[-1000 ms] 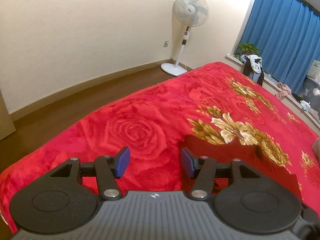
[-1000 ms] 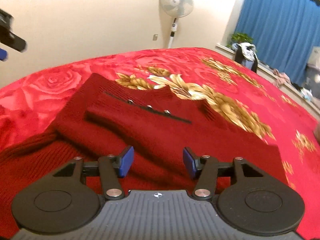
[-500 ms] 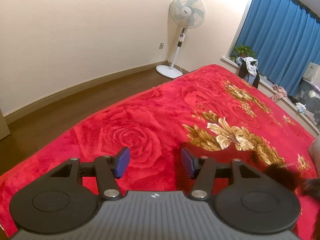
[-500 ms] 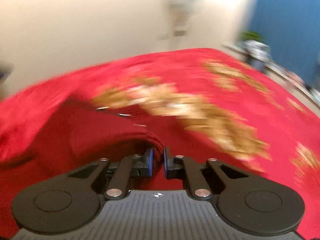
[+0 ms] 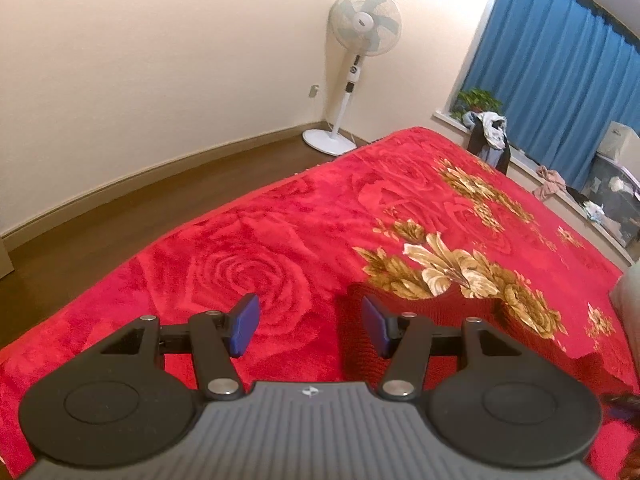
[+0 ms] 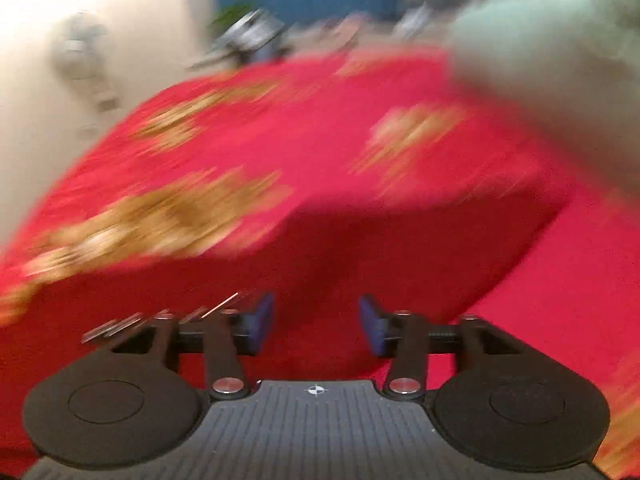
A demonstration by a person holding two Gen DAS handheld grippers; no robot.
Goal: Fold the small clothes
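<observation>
Left wrist view, sharp: left gripper [image 5: 310, 324] spread wide, empty, above red blanket [image 5: 280, 240]; dark red garment [image 5: 472, 328] lying just right; fan [image 5: 362, 60]. Right view, blurred: right gripper [image 6: 316, 322] released over garment [image 6: 400, 240]; pale bulk [image 6: 552, 64].

Left gripper [image 5: 308, 324]: black linkage arms, silver pivot screws showing, blue pads [image 5: 243, 324] at 10 and 2 o'clock, ribbed grey housing carrying small white crosshair mark. Right gripper [image 6: 316, 322]: showing matching build, blue pads [image 6: 262, 320] blurring.
</observation>
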